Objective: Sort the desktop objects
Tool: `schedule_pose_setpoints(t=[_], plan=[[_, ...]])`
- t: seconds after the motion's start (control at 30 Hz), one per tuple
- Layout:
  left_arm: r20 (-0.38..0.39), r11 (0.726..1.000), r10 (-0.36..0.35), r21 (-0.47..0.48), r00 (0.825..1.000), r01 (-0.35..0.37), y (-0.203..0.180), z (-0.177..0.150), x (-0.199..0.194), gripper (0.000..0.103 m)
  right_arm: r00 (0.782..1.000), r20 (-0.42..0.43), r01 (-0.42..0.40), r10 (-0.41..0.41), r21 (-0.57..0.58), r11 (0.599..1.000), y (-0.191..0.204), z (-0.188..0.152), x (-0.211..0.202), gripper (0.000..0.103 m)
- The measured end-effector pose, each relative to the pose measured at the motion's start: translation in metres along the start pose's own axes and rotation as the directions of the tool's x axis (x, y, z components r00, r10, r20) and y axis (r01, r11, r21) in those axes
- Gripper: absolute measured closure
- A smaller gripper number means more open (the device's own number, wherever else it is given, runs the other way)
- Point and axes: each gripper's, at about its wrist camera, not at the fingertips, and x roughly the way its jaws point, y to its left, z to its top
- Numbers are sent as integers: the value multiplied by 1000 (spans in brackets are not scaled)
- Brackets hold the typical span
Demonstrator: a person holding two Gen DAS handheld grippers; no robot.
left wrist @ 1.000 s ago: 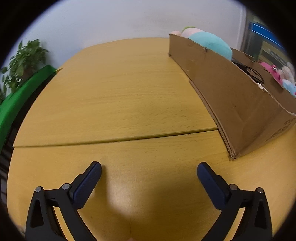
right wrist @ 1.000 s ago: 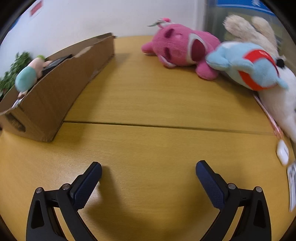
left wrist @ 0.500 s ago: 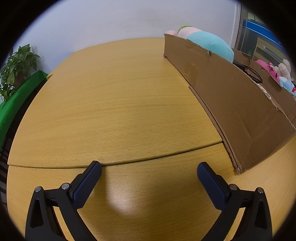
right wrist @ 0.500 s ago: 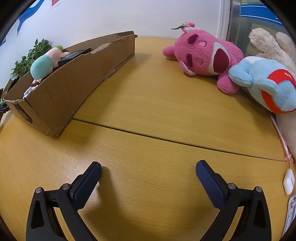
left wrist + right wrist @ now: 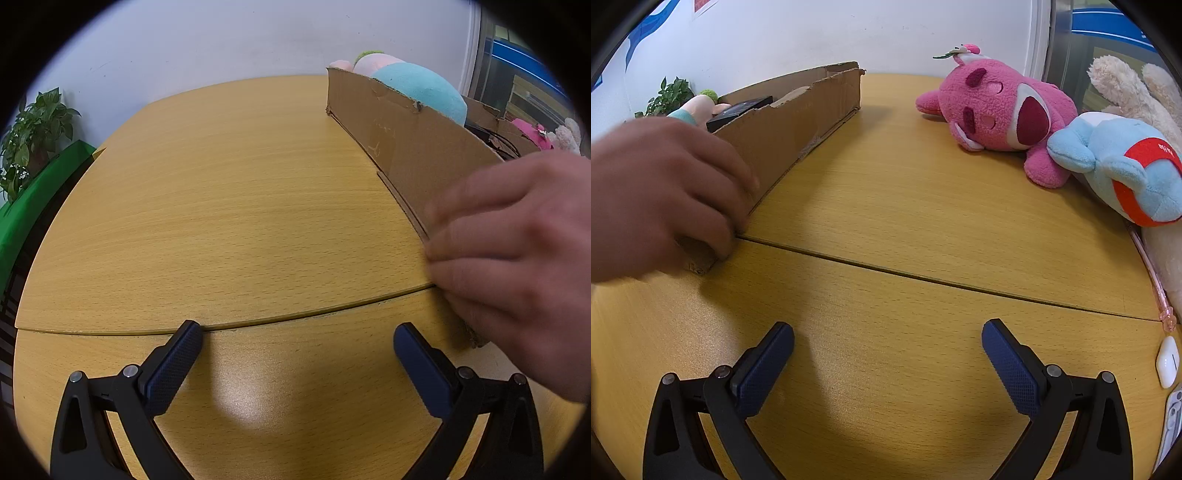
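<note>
A low cardboard box [image 5: 402,147] lies on the wooden table [image 5: 229,206]; it also shows in the right wrist view [image 5: 798,122]. It holds a teal and pink plush [image 5: 417,86] and a black flat item [image 5: 740,110]. A bare hand [image 5: 517,266] rests on the box's near corner, also seen in the right wrist view [image 5: 661,192]. A pink plush bear [image 5: 997,110], a light blue plush [image 5: 1123,166] and a cream plush [image 5: 1126,85] lie at the right. My left gripper [image 5: 297,347] and right gripper [image 5: 888,347] are open and empty, low over the table.
A white earbud case [image 5: 1168,362] and a pink pen [image 5: 1152,280] lie near the right table edge. A potted plant [image 5: 33,133] and a green surface [image 5: 33,206] stand beyond the left edge. A seam [image 5: 923,277] crosses the tabletop. A white wall is behind.
A bare hand has come into both views and rests on the box's near corner. Both grippers have shifted a little; the box and plush toys sit farther back in view.
</note>
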Motion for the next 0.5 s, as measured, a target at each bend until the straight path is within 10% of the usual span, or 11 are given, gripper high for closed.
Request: schedule_pose_setpoints(t=[0.5], plan=[[0, 1000, 1, -1, 1000, -1, -1, 2, 2, 0, 1000, 1, 1, -1, -1, 1000, 0, 0, 0, 0]])
